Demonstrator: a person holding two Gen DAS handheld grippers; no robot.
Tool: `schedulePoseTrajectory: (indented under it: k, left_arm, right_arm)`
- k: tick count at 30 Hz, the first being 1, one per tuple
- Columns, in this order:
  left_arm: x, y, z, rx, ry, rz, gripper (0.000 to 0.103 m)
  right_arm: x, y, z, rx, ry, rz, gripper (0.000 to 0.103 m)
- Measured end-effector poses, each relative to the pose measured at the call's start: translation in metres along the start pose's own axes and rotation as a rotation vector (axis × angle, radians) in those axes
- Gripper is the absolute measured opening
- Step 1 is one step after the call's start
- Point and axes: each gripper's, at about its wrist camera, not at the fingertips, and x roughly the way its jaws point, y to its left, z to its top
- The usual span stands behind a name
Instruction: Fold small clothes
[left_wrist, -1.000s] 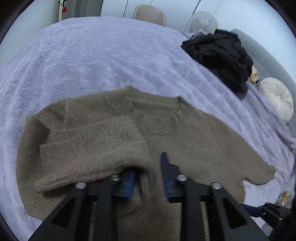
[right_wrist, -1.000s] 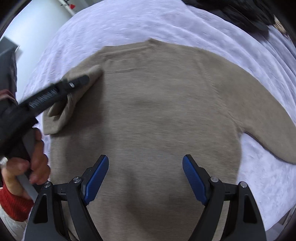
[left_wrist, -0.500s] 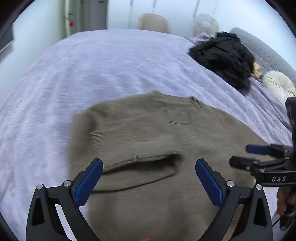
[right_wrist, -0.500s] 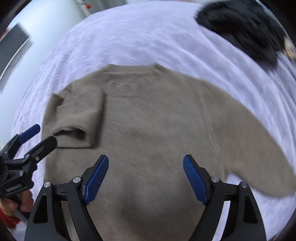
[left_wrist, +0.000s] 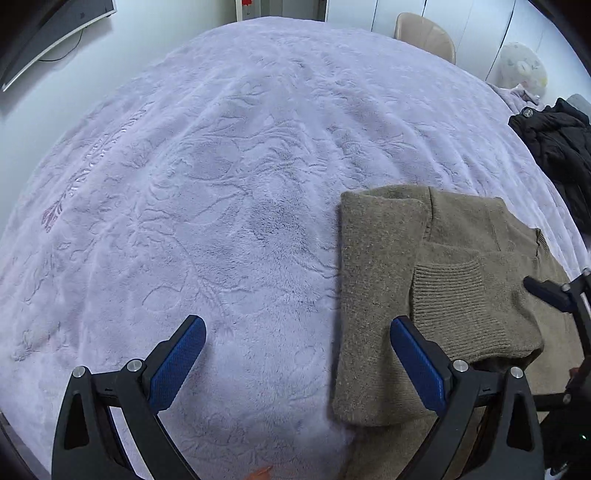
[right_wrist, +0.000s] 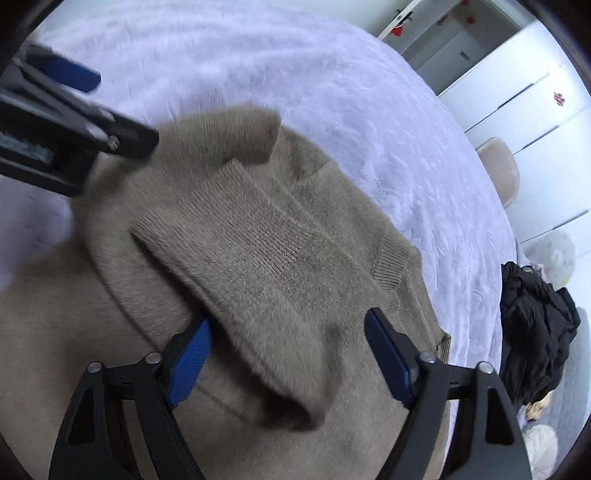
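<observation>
Lying on the bedspread (left_wrist: 229, 192), the taupe sweater (left_wrist: 376, 295) has one sleeve folded inward; both grippers gape empty.

soft, even, cool daylight fills both views, with faint shadows and no glare. the left wrist view is sharp; the right wrist view is motion-blurred, smearing the fuzzy taupe knitted sweater (right_wrist: 258, 266). fisheye bending and dark vignetting ring the edges.
</observation>
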Motion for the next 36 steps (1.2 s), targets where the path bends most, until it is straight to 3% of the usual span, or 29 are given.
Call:
schedulePoseTrajectory:
  k: [2, 6, 8, 13, 15, 16, 19, 22, 25, 27, 28, 29, 30, 31, 36]
  left_arm:
    - [0.002, -0.004, 0.0, -0.007, 0.007, -0.003, 0.1]
    - [-0.005, -0.001, 0.004, 0.005, -0.004, -0.035, 0.1]
    - [-0.007, 0.001, 0.012, 0.002, -0.01, -0.059, 0.1]
    - [-0.002, 0.003, 0.037, -0.038, -0.013, -0.133, 0.1]
    - [0.005, -0.002, 0.045, -0.036, -0.007, -0.148, 0.1]
    - [0.009, -0.004, 0.048, -0.032, 0.004, -0.159, 0.1]
    - [0.026, -0.013, 0.053, -0.019, 0.051, -0.2, 0.1]
    - [0.043, -0.026, 0.057, 0.012, 0.082, -0.178, 0.1]
    - [0.056, -0.03, 0.062, 0.005, 0.117, -0.144, 0.08]
    - [0.061, -0.027, 0.066, -0.025, 0.13, -0.153, 0.069]
    - [0.061, -0.025, 0.068, -0.034, 0.128, -0.156, 0.054]
    - [0.06, -0.023, 0.069, -0.035, 0.126, -0.157, 0.032]
    - [0.058, -0.022, 0.071, -0.032, 0.126, -0.177, 0.017]
    - [0.057, -0.02, 0.072, -0.041, 0.137, -0.212, 0.007]
    - [0.061, -0.024, 0.069, -0.009, 0.123, -0.164, 0.007]
  right_arm:
    - [0.0, -0.017, -0.004, 0.074, 0.002, 0.069, 0.011]
    - [-0.024, -0.09, -0.031, 0.456, -0.109, 0.178, 0.011]
    - [-0.026, -0.136, -0.069, 0.726, -0.155, 0.268, 0.011]
    - [0.014, -0.188, -0.177, 1.243, -0.093, 0.41, 0.011]
    - [0.03, -0.19, -0.212, 1.364, -0.055, 0.435, 0.011]
    - [0.041, -0.189, -0.231, 1.425, -0.045, 0.497, 0.011]
    - [0.052, -0.181, -0.254, 1.514, -0.046, 0.637, 0.012]
    - [0.054, -0.183, -0.26, 1.571, -0.076, 0.68, 0.022]
    - [0.056, -0.18, -0.26, 1.596, -0.09, 0.714, 0.038]
    - [0.063, -0.179, -0.252, 1.607, -0.091, 0.728, 0.04]
    - [0.065, -0.18, -0.25, 1.614, -0.085, 0.734, 0.04]
    - [0.067, -0.18, -0.247, 1.618, -0.076, 0.739, 0.039]
    - [0.068, -0.182, -0.246, 1.612, -0.071, 0.738, 0.018]
    - [0.067, -0.184, -0.241, 1.591, -0.062, 0.73, 0.006]
    - [0.041, -0.192, -0.225, 1.518, -0.125, 0.698, 0.007]
